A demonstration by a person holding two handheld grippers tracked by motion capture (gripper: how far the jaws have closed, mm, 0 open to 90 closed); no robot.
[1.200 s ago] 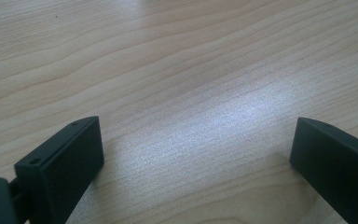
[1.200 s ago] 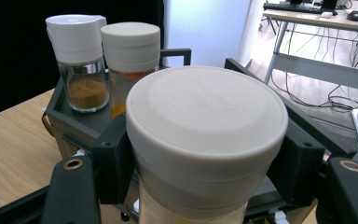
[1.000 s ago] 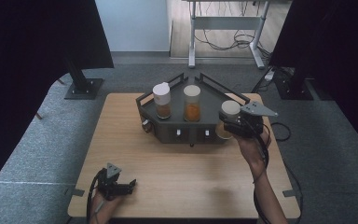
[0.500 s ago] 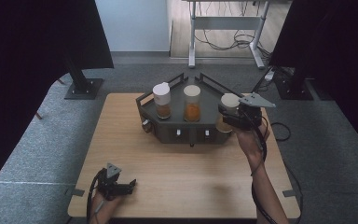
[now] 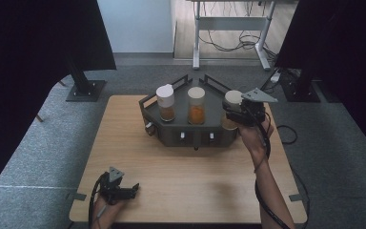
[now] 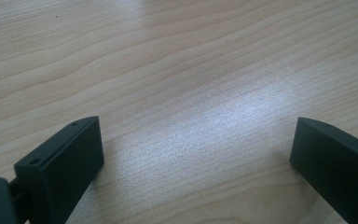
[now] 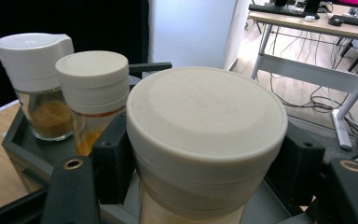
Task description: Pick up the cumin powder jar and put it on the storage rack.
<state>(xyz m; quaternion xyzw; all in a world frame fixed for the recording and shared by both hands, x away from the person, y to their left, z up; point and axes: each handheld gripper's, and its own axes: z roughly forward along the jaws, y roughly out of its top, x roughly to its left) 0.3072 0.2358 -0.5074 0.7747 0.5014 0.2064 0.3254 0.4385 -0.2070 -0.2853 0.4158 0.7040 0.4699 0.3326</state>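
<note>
Wood grain runs under our left gripper (image 5: 132, 190), parked at about seven o'clock on the table (image 5: 124, 143) with its jaws spread wide and nothing between them. Up at two o'clock, our right gripper (image 5: 230, 114) has its jaws clamped on a spice jar (image 7: 205, 140) with a cream screw cap, held just below that cap. The jar sits at the right end of the dark rack (image 5: 190, 136), beside the orange-spice jar (image 5: 196, 106) and, farther left, the brown-spice jar (image 5: 166, 102) with its flip-top lid. From the high view we cannot tell whether its base rests in the rack or hangs just above it.

To do this step well, we judge we should keep the jar upright, move it straight along its own axis, and steer clear of the orange-spice jar close by. A steady squeeze matters, since glass under a smooth cap may slip.
</note>
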